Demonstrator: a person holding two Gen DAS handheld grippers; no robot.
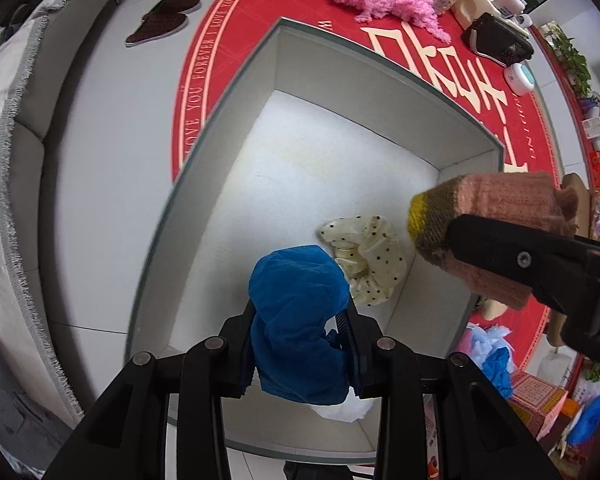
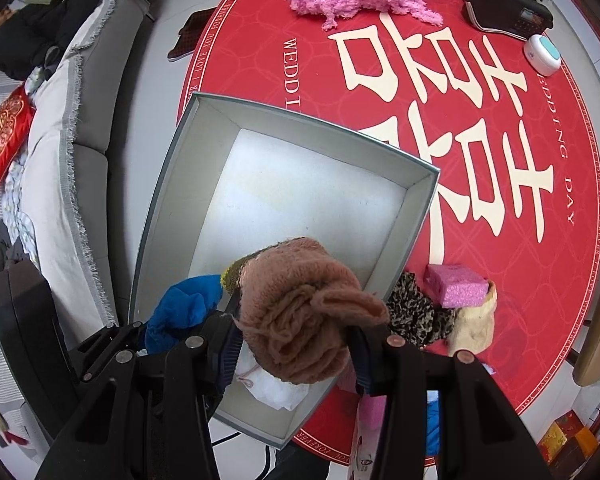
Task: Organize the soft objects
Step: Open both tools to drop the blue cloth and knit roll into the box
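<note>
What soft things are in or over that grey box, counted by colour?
Blue cloth: 1
Pink-brown knit: 1
Cream dotted scrunchie: 1
White cloth: 1
Total: 4

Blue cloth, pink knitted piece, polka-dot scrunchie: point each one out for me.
blue cloth (image 1: 296, 320), left wrist view, middle of the bunched fabric.
pink knitted piece (image 2: 296, 312), right wrist view, centre of the knit bundle.
polka-dot scrunchie (image 1: 374, 258), left wrist view, cream ruffle on the box floor.
</note>
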